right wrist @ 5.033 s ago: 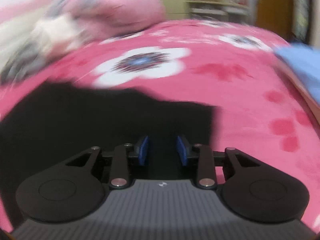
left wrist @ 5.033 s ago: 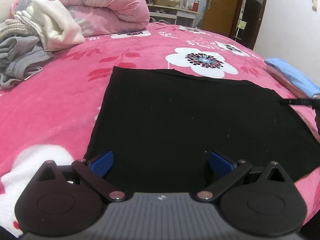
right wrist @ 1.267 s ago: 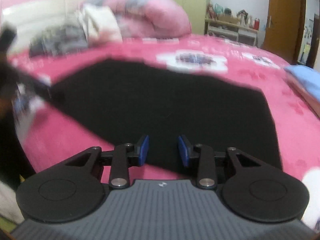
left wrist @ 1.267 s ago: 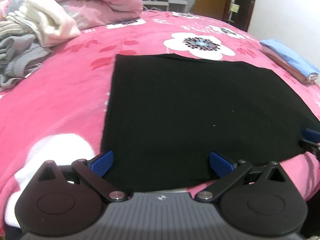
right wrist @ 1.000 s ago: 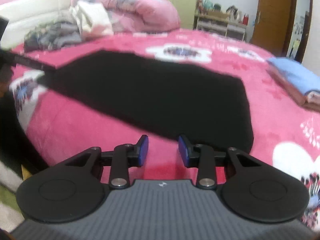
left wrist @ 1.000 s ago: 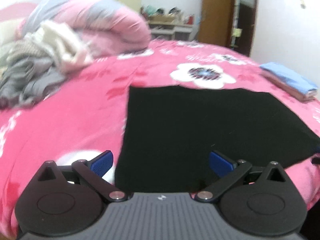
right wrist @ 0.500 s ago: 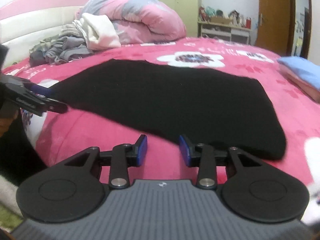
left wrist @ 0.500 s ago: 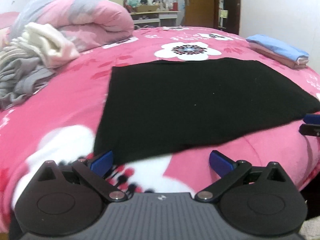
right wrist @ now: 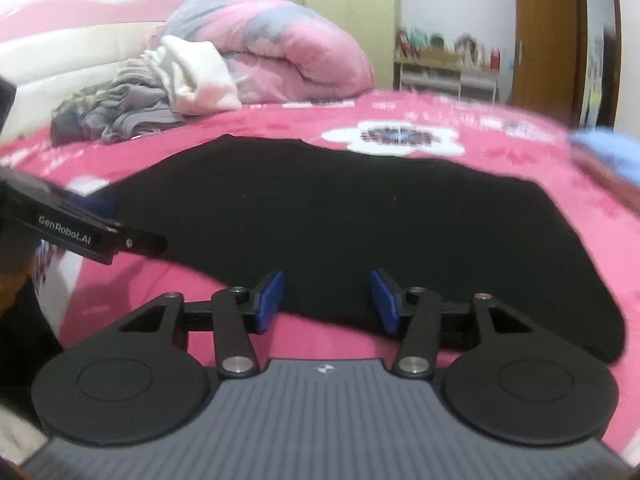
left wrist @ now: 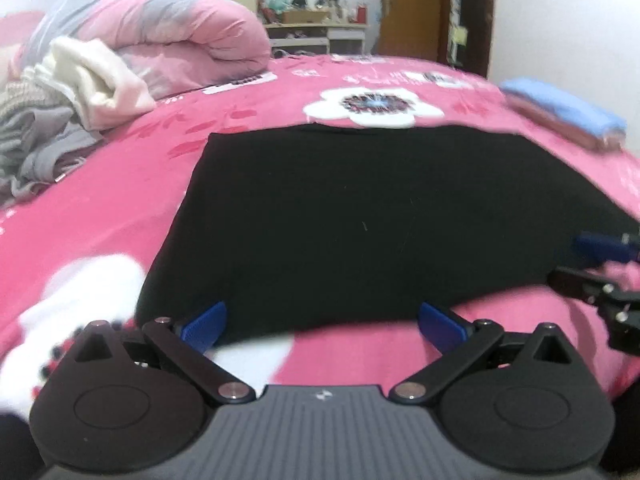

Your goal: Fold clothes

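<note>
Garment: a black cloth (left wrist: 372, 216) lay flat on the pink bed (left wrist: 120, 184), a rough rectangle set toward the bed's near edge, its near hem just short of that edge and its far hem by the white flower print (left wrist: 376, 106). Five seconds earlier it already lay spread like this; it had not been lifted or creased since.

Left gripper (left wrist: 322, 322): jaws wide apart, nothing between them, hovering at the near left corner of the cloth; its blue pads (left wrist: 204, 322) sat just over the hem. A second earlier it had been farther over the cloth, so it had drawn back toward the near edge and dropped.

Right gripper (right wrist: 326, 300): jaws opening, empty, with the hem seen between the pads but not pinched. A second earlier they stood much closer together. It sat at the near edge, toward the cloth's right corner.

Meaning: both tools seemed lined up along the near hem, probably to pinch it and carry it to the far hem for a first fold. No fold had been made yet.

Surroundings: a blue folded stack (left wrist: 560, 110) at the bed's right edge, a heap of unfolded clothes (left wrist: 48, 136) at the far left, a rolled quilt (left wrist: 160, 40) behind it.
</note>
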The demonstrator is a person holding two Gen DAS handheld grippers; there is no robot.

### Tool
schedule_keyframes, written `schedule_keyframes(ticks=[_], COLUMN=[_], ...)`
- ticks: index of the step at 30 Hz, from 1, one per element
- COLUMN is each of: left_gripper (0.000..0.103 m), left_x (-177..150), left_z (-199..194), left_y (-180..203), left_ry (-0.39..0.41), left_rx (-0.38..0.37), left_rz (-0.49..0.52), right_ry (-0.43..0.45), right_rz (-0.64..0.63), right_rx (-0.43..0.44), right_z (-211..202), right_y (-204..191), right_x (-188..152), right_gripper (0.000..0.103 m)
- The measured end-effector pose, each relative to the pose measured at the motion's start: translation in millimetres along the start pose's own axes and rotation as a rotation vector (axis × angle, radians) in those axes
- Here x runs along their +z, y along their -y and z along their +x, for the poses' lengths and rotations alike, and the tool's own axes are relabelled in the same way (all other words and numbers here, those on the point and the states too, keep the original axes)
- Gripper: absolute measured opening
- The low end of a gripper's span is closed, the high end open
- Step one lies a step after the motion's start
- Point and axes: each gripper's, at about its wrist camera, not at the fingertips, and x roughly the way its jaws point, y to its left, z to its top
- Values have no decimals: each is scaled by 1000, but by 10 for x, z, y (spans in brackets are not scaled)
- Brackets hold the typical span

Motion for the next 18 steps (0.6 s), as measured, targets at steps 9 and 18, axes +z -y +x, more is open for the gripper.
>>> schedule_keyframes(ticks=[9,18], left_gripper=[103,103], left_x=[134,-31], left_z=[-267,-30], left_y=[-276,-596], left_ry=[88,-21], left_rx=[-36,57], left_rz=[-114,-153], right_ry=[43,-60], right_rz=[155,101], right_rx=[37,-131], right_z=[-366,-196], right_y=[543,731], right_x=[329,104], right_gripper=[72,72])
